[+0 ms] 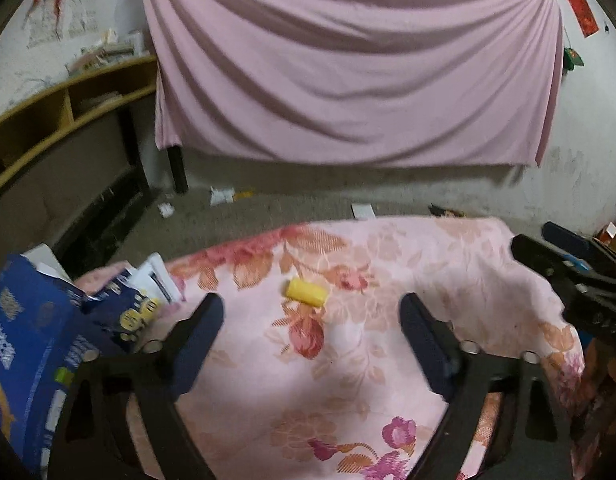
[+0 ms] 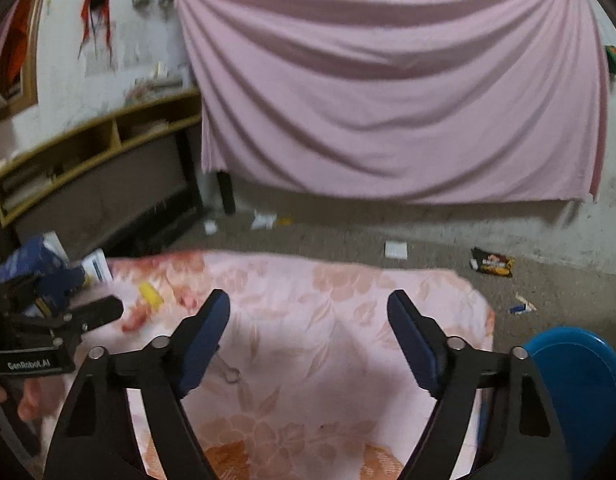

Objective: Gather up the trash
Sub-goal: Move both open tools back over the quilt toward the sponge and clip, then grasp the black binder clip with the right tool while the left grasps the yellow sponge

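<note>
From the left wrist camera, the left claw (image 1: 311,320) hangs with its two blue-padded jaws spread wide and empty over a floral cloth (image 1: 407,280) covering a table. One yellow tube (image 1: 306,291) lies on the cloth just ahead of the claw, between the lines of its two fingers and untouched. To the claw's left stands one blue carton (image 1: 24,332), with white papers (image 1: 156,276) sticking up just behind it. The right claw (image 1: 555,268) juts in from the right edge. Beyond the table, three white scraps (image 1: 221,195) lie on the grey floor below one pink sheet (image 1: 347,64) hung on the wall. From the right wrist camera, the right claw (image 2: 309,312) also gapes wide, holding nothing, over the bare middle of the cloth (image 2: 327,280). The yellow tube (image 2: 150,294) lies ahead and to its left, just beyond the left claw (image 2: 84,308). One blue bin (image 2: 579,380) sits at the right claw's right; one dark wrapper (image 2: 492,263) lies on the floor ahead-right.
</note>
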